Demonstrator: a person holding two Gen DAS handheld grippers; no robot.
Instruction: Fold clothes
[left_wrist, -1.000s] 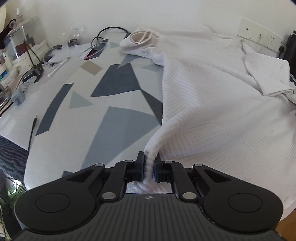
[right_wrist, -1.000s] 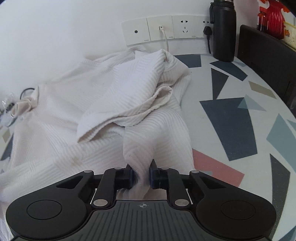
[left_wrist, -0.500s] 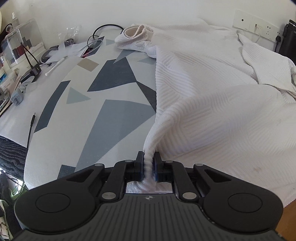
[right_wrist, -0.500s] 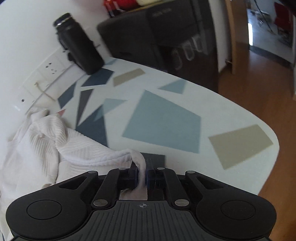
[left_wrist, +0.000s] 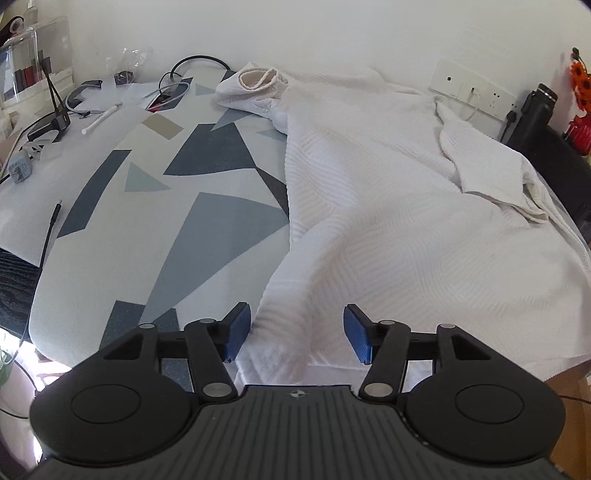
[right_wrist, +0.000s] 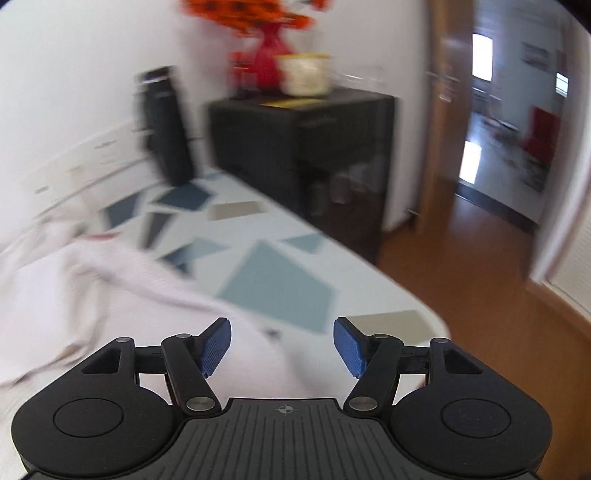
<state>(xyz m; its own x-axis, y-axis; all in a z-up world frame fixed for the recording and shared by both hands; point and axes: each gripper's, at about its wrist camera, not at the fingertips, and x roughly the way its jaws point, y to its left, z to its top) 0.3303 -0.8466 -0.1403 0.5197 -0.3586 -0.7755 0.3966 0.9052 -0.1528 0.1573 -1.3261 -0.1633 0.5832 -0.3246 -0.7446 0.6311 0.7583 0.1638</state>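
patterned in grey and blue triangles, the table (left_wrist: 207, 236) carries a white ribbed garment (left_wrist: 388, 206) spread across its right half, reaching from the wall with the sockets (left_wrist: 469, 90) down to the near edge. one cuffed sleeve (left_wrist: 258, 83) lies out toward the far left, and a second piece of it is flopped over on itself at the far right, near a black bottle (left_wrist: 535, 110). my left gripper (left_wrist: 295, 332) stands wide, blue pads apart, with a ridge of the hem lying loose between them and nothing pinched. my right gripper (right_wrist: 282, 345) is spread just the same, over the cloth's other near corner, though that view is smeared by motion and i can't read the fabric well there.

as i judge it, the garment is laid out roughly flat but not folded: no stacked layers, no tidy rectangle, sleeves out or crumpled. this fits either a spread made ready for folding or a pause between folds. the sleeves and the body are left to bring in.
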